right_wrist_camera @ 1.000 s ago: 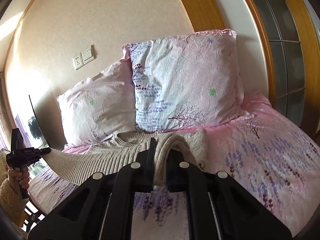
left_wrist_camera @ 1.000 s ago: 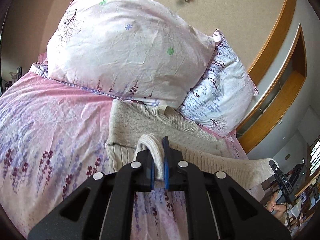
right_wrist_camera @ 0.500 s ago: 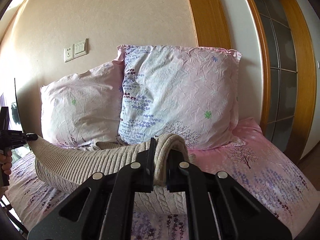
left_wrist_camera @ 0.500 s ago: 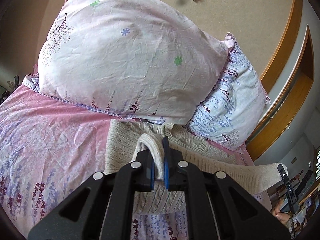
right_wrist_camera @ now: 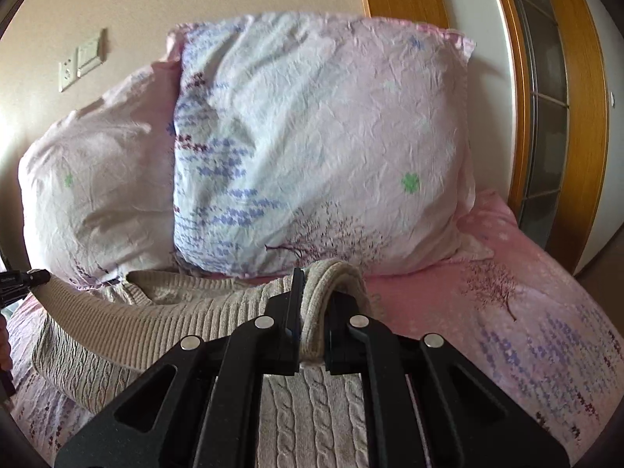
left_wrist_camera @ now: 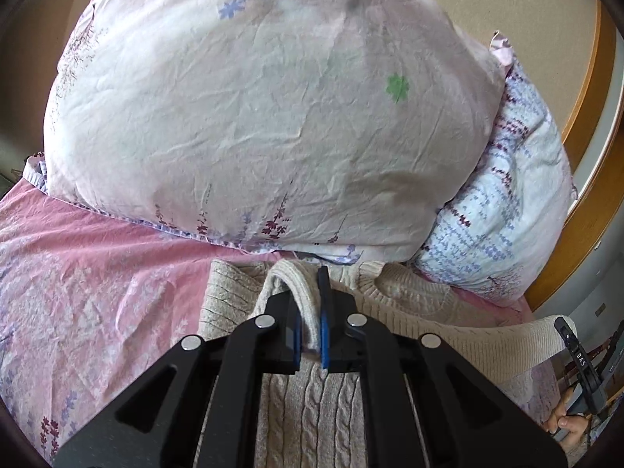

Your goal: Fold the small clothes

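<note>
My left hand-held gripper (left_wrist_camera: 310, 312) is pinching a bunched fold of the cream knit sweater (left_wrist_camera: 308, 409); the ribbed edge humps up between its blue pads (left_wrist_camera: 323, 335) and hangs down behind them. My right hand-held gripper (right_wrist_camera: 314, 312) pinches another bunch of the same sweater (right_wrist_camera: 312, 409) in the same way, the ribbed hem arching over the top of its jaws.

The sweater lies on the pink flowered bedsheet (left_wrist_camera: 89, 292), directly under and ahead of both grippers. Its cable-knit body runs back beneath the gripper frames toward me, and its round neckline (left_wrist_camera: 405, 284) sits just beyond my left gripper's tips, close against the foot of the pillows. Between the two grippers a ribbed band of the knit (right_wrist_camera: 128, 327) is lifted off the bed and pulled into a long strip; in the right wrist view it runs away to the left, up to the tip of my other gripper (right_wrist_camera: 23, 279) at the frame's edge.

Two flowered pillows stand against the wall right behind the sweater: a pale pink one (left_wrist_camera: 253, 117) in front of my left gripper and a bluish one (right_wrist_camera: 312, 136) in front of my right. A wall switch plate (right_wrist_camera: 80, 64) sits above the pink pillow, and a wooden door frame (right_wrist_camera: 581, 117) rises at the right.
</note>
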A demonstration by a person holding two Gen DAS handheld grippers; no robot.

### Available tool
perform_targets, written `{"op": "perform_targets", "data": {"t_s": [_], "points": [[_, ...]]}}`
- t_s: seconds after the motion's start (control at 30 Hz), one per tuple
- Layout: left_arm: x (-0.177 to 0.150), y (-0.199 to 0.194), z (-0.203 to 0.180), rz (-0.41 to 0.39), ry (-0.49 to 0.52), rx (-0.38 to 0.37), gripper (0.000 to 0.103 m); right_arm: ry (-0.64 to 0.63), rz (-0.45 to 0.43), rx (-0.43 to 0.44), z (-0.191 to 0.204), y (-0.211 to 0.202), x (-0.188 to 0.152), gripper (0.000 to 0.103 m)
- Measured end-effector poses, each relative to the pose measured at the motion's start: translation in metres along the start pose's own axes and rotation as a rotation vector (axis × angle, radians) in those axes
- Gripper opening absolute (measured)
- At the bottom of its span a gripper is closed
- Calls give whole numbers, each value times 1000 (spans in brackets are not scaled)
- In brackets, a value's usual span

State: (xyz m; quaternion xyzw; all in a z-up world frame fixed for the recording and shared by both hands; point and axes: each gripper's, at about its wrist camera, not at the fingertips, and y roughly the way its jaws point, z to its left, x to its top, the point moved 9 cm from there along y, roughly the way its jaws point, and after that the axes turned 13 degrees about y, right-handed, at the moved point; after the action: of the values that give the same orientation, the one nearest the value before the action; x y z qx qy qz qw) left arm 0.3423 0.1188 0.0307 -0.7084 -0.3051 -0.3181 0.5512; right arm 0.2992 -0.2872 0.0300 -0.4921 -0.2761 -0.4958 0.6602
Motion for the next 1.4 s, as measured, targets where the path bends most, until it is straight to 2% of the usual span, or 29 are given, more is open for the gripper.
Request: {"op": "perform_targets", "data": {"t_s": [0.23, 0.4, 0.47, 0.53, 0.6, 0.63, 0.67, 0.8, 0.97, 1.03, 1.2, 1.3, 1.4], "points": [[-19, 53, 13, 104, -71, 24, 7, 195, 184, -44, -23, 65, -16, 8], [-26, 70, 15, 150, -110, 12, 9, 348, 308, -44, -35, 99, -26, 12], [-25, 72, 12, 155, -118, -11, 16, 407, 339, -28, -38, 106, -30, 21], [-22, 71, 9, 153, -125, -36, 33, 435, 341, -3, -37, 107, -28, 30], [-19, 67, 6, 146, -123, -48, 42, 440, 330, 16, -36, 102, -25, 38], [-18, 63, 5, 138, -117, -50, 44, 440, 315, 18, -37, 97, -22, 44], [-16, 58, 4, 133, -110, -54, 44, 440, 299, 26, -38, 89, -19, 46], [-22, 33, 5, 126, -66, -67, 44, 430, 262, 33, -56, 54, -18, 46], [-43, 1, 13, 150, -11, -66, 44, 414, 296, 15, -88, 17, -42, 43], [-55, -6, 14, 175, 19, -62, 44, 395, 306, 5, -98, 8, -51, 42], [-79, -10, 18, 221, 38, -46, 44, 345, 341, 13, -93, 3, -71, 39], [-87, -10, 19, 230, 41, -42, 40, 314, 371, 9, -89, 4, -82, 33], [-90, -9, 16, 237, 63, -30, 30, 270, 338, -13, -88, 2, -82, 17]]}}
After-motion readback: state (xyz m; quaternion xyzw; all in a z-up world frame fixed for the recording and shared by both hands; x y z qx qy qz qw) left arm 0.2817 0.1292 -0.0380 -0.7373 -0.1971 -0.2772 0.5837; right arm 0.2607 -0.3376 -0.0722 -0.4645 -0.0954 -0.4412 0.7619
